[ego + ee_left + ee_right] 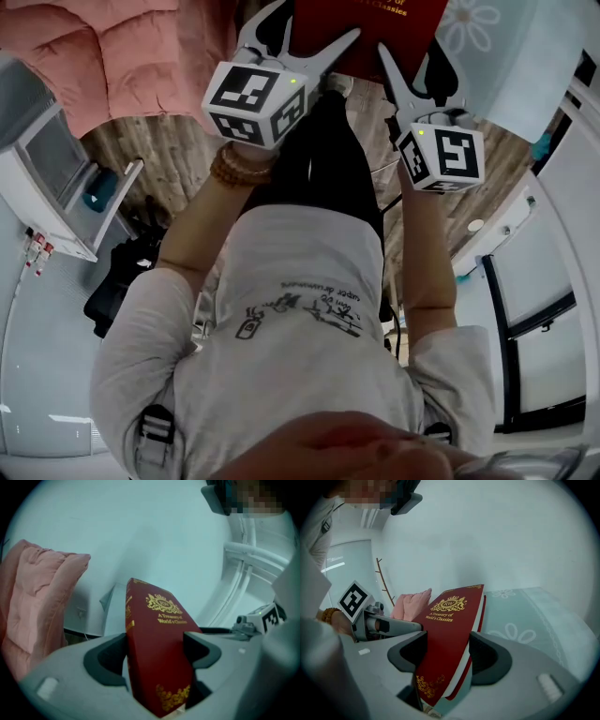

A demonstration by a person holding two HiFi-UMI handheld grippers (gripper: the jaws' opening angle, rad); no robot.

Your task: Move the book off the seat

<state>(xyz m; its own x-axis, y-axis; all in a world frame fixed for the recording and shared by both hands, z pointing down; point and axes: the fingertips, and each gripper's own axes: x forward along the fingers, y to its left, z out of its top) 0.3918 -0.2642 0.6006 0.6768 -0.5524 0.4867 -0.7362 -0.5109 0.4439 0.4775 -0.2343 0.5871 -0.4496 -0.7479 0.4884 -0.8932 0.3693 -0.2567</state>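
A dark red hardback book (pixel 367 26) with gold lettering is held up in the air between both grippers, above the person's legs. My left gripper (pixel 309 26) is shut on its spine side; in the left gripper view the book (pixel 157 639) stands wedged upright between the two dark pads, with the gripper (pixel 157 652) closed on it. My right gripper (pixel 412 58) is shut on the page-edge side; in the right gripper view the book (pixel 449 630) leans between the pads of that gripper (pixel 447 657). The book's far end is cut off at the top of the head view.
A pink padded cushion (pixel 122 56) lies at the upper left. A pale blue-green seat cover with white flower prints (pixel 511 56) is at the upper right. A white cabinet (pixel 52 192) stands at the left, over a wooden floor (pixel 173 155).
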